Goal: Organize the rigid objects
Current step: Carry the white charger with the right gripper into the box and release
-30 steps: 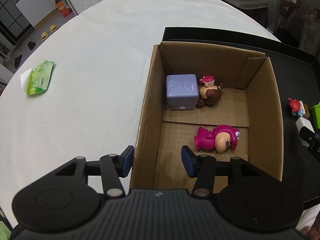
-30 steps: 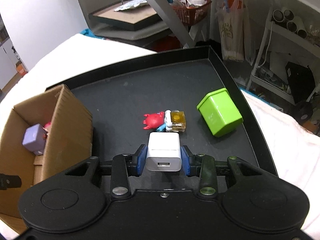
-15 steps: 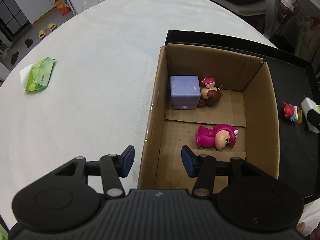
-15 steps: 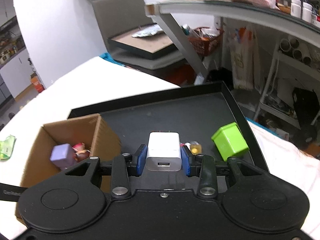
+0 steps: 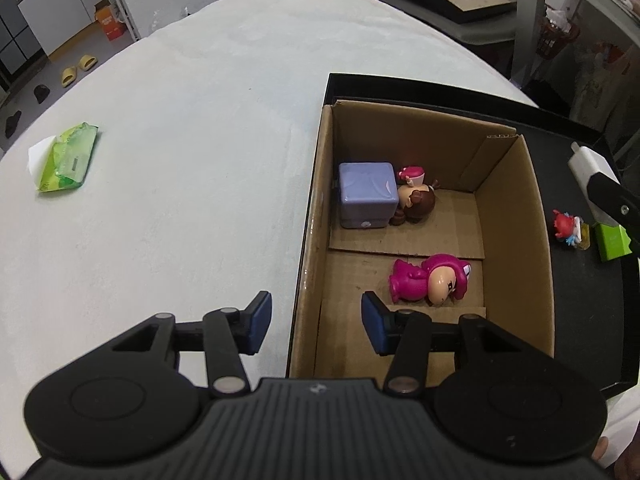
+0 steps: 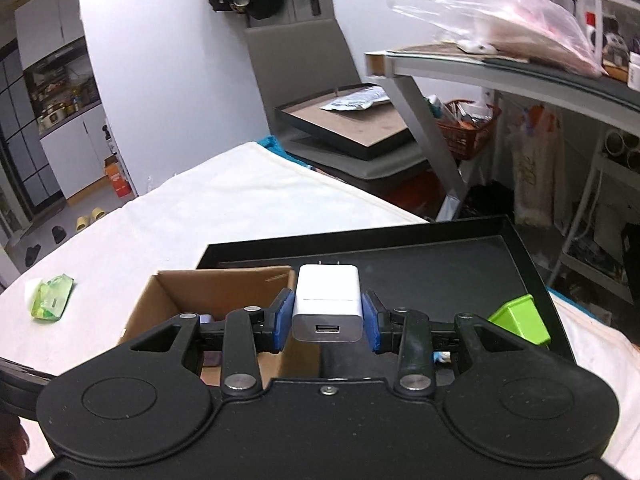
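Observation:
My right gripper [image 6: 327,320] is shut on a white USB charger [image 6: 328,304], held in the air beside the right wall of the cardboard box [image 6: 224,292]; the charger [image 5: 588,164] also shows at the right edge of the left wrist view. The box [image 5: 516,240] holds a lilac cube [image 5: 366,194], a brown-haired figurine [image 5: 416,196] and a pink figurine [image 5: 428,280]. My left gripper [image 5: 316,326] is open and straddles the box's left wall near its front corner. On the black tray [image 6: 440,264] lie a green cube [image 6: 520,320] and a small red toy [image 5: 566,226].
A green wipes pack [image 5: 66,158] lies on the white tablecloth [image 5: 180,160] at the far left. Behind the table stand a grey chair [image 6: 304,80] carrying another tray and a cluttered glass desk [image 6: 500,76] with shelves at right.
My right gripper rose from the tray with the charger and moved left toward the box. The left gripper stayed open over the box's left wall, backing off slightly.

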### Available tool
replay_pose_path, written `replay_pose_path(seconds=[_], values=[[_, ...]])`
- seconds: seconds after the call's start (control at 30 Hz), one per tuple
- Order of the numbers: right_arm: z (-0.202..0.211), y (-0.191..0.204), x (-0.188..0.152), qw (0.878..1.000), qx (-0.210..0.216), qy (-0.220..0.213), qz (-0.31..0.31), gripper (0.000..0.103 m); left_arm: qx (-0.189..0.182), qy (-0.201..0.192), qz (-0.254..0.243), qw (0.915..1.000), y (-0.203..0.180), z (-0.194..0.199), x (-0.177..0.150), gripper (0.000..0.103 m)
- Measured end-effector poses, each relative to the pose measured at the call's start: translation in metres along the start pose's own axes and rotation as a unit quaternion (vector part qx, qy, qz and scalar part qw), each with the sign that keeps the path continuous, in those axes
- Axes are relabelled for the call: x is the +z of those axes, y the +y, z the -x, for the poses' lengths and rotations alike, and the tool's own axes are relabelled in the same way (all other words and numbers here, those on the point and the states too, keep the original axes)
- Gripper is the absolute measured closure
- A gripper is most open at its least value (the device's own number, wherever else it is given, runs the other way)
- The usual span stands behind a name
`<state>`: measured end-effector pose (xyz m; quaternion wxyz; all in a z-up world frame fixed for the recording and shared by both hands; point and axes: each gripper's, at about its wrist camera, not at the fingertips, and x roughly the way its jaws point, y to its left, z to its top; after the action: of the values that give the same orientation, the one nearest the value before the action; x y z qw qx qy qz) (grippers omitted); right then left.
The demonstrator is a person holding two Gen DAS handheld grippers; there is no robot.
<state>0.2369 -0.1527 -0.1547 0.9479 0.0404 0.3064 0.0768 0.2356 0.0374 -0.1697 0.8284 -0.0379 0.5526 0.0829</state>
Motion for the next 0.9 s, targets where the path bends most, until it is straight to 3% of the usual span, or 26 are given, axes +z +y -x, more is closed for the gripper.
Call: replay_pose_path(seconds=[0.3, 0.43, 0.57, 0.9], values=[[-0.008, 0.033, -0.002, 0.999, 0.001, -0.002, 0.046, 0.067, -0.019, 0.013, 0.013, 0.9996, 0.017, -0.021, -0.005, 0.061], [-0.013, 0.044, -0.006, 0.998, -0.002, 0.001, 0.068, 0.067, -0.041, 0.018, 0.033, 0.9985, 0.026, -0.025, -0.005, 0.082], [-0.022, 0.056, -0.010, 0.996, -0.008, 0.009, 0.089, 0.067, -0.062, 0.014, 0.030, 0.9975, 0.031, -0.024, -0.005, 0.090], [-0.036, 0.079, -0.020, 0.987, -0.044, 0.010, 0.155, 0.067, -0.082, 0.022, 0.034, 0.9958, 0.037, -0.027, -0.002, 0.091]])
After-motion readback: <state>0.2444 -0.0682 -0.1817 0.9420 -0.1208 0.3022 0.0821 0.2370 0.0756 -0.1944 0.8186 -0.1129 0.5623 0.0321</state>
